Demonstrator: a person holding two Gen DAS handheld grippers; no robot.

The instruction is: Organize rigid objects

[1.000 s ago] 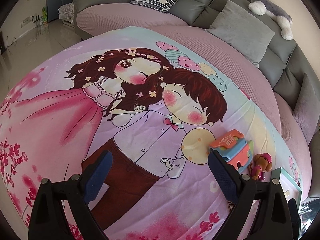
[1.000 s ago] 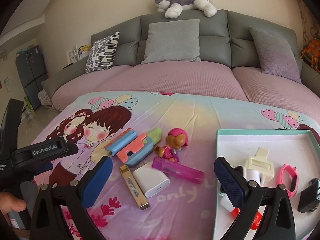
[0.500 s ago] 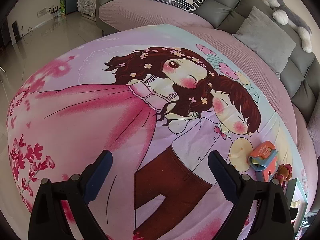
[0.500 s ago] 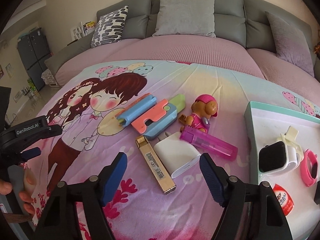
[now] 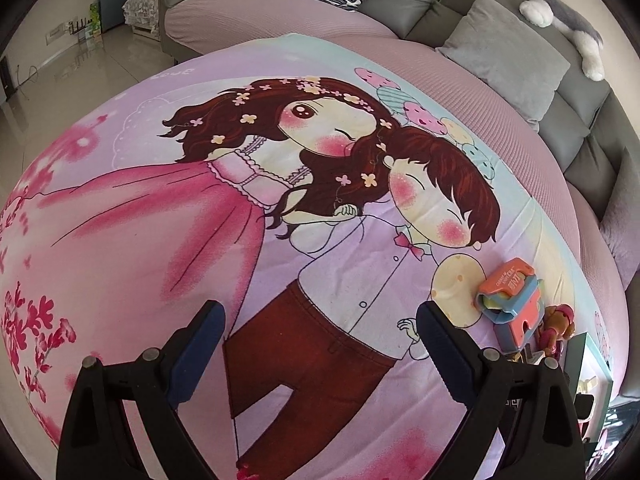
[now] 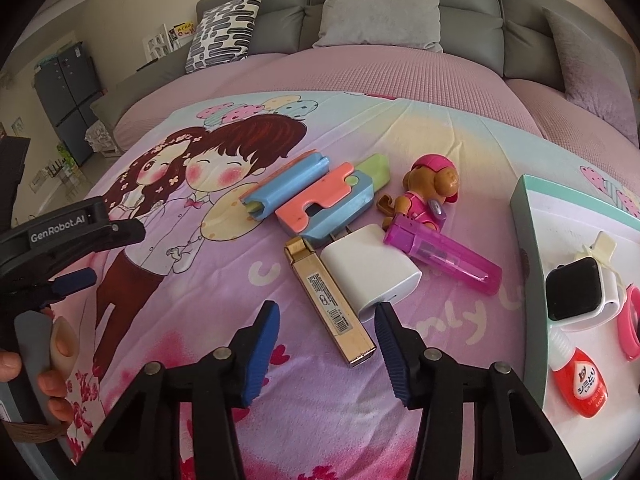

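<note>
Right hand-held gripper [image 6: 326, 330] released, empty, poised over the gold bar [image 6: 330, 304], which lies just left of the white charger [image 6: 370, 270]. Bar looks stiff, light, slick; best pinched across its long sides. Left hand-held gripper [image 5: 320, 336] released, idle.

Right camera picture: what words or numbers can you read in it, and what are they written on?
"GenRobot.AI": white letters on the black left tongs.
"only": pale letters printed on the pink cartoon bedsheet, partly hidden.
Red squeeze bottle in the white tray: Japanese characters, too small to read for sure.
Gold flat stick: barcode label, print too small.
Orange and blue plastic block: no readable text here.
</note>
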